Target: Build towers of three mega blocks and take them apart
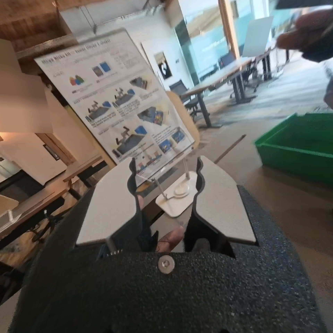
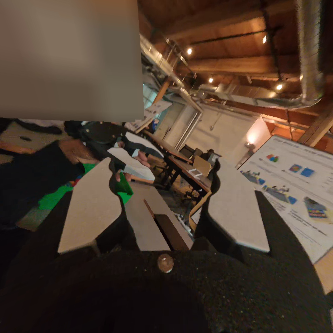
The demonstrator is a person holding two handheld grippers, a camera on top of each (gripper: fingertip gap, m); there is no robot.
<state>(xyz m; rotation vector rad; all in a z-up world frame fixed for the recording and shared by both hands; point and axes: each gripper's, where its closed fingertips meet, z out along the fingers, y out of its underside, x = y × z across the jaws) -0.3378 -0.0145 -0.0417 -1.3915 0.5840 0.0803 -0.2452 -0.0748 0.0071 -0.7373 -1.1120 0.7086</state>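
Left wrist view, left to right. Upper left: blurred patch, wooden beams. Centre left: instruction sheet [image 1: 111,100] on a white stand [image 1: 177,196], tilted, motion-smeared. Lower centre: left gripper [image 1: 164,173], jaws parted wide, nothing between them; only the stand showing through the gap. Right edge, mid-height: green bin [image 1: 297,144] on the grey table [image 1: 270,198]. Upper right corner: blurred hand [image 1: 310,32]. No blocks in sight here.

Right wrist view, left to right. Upper left: large blurred patch. Mid left: dark sleeve, and part of the green bin [image 2: 124,187] peeking past the near finger, with a speck of mixed colours [image 2: 72,182] beside it, possibly blocks, too small to tell. Centre: right gripper [image 2: 163,165], jaws spread wide, empty, aimed up toward the ceiling. Beyond it, the left gripper [image 2: 133,162], likewise spread. Right: same sheet [image 2: 288,189].

Judged step: getting set, not yet reaching. To do it well: tip both grippers down toward the bin, steady them so the blur stops, find one block, then close squarely across its flat sides, not its studs.
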